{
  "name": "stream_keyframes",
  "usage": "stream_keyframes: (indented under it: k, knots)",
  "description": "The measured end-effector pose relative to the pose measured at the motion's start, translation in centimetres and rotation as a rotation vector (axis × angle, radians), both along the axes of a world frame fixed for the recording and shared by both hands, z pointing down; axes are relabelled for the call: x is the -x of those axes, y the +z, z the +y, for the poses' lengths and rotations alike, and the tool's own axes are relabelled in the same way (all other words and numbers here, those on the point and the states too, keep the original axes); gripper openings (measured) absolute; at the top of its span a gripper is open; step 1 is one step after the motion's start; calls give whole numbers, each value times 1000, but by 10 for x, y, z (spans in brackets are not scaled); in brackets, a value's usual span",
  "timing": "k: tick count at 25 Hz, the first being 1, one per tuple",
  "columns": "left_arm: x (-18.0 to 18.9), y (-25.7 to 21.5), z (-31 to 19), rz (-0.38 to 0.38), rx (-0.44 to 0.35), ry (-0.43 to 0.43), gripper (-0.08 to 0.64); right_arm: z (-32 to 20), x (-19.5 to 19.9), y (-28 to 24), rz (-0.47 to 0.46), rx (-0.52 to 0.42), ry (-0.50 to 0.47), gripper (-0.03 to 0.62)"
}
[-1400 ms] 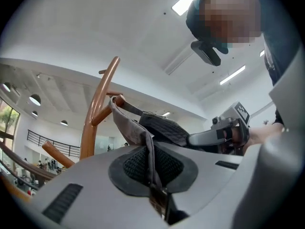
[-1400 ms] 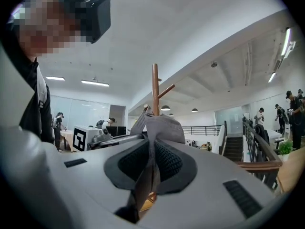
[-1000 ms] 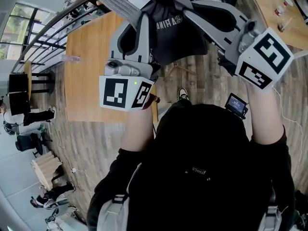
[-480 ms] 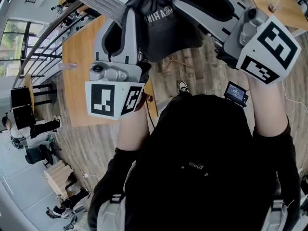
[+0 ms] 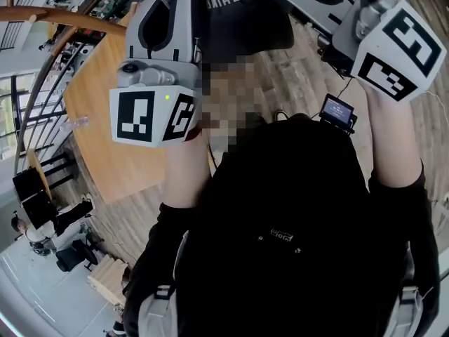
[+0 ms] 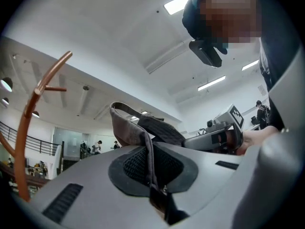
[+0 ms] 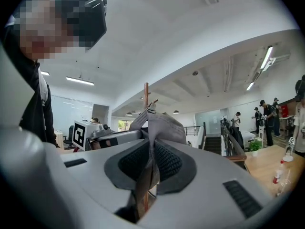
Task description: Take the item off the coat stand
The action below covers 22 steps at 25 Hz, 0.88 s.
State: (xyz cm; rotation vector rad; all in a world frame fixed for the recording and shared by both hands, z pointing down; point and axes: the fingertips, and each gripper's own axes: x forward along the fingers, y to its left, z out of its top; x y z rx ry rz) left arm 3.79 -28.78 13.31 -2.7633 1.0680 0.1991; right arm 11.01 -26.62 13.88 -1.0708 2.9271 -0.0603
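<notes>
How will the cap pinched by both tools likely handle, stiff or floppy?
Probably floppy: the cap creases where the left tool and right tool pinch it. Likely light, since two thin pinches hold it up. Slipping seems unlikely against the textured pads.

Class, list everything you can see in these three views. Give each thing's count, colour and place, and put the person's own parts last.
dark grey fabric cap with white lettering: one, dark grey, held between the two grippers at the top of the head view.
curved brown wooden coat stand: one, brown, left edge of the left gripper view, apart from the cap.
light wooden table: one, pale brown, below and left of the grippers.
clear plastic bottle: one, clear, on that table.
small black screen device: one, black, just below the right gripper.
left gripper: one, grey, shut on the cap.
right gripper: one, grey, shut on the cap.
person's black top: one, black, fills the lower head view.
</notes>
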Motion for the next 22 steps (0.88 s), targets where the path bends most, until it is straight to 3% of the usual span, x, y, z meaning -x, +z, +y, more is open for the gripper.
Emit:
stream_keyframes:
  k: [4,10,22]
  knots:
    - [-48,22,12,6,64,83,18,15,-44,23,32,28,55,48]
    - [-66,52,18,-14,142,122,18,28,-59,56,39,81,90,43]
    - [-79,52,40,-33,124,175,18,53,-68,56,20,66,132,43]
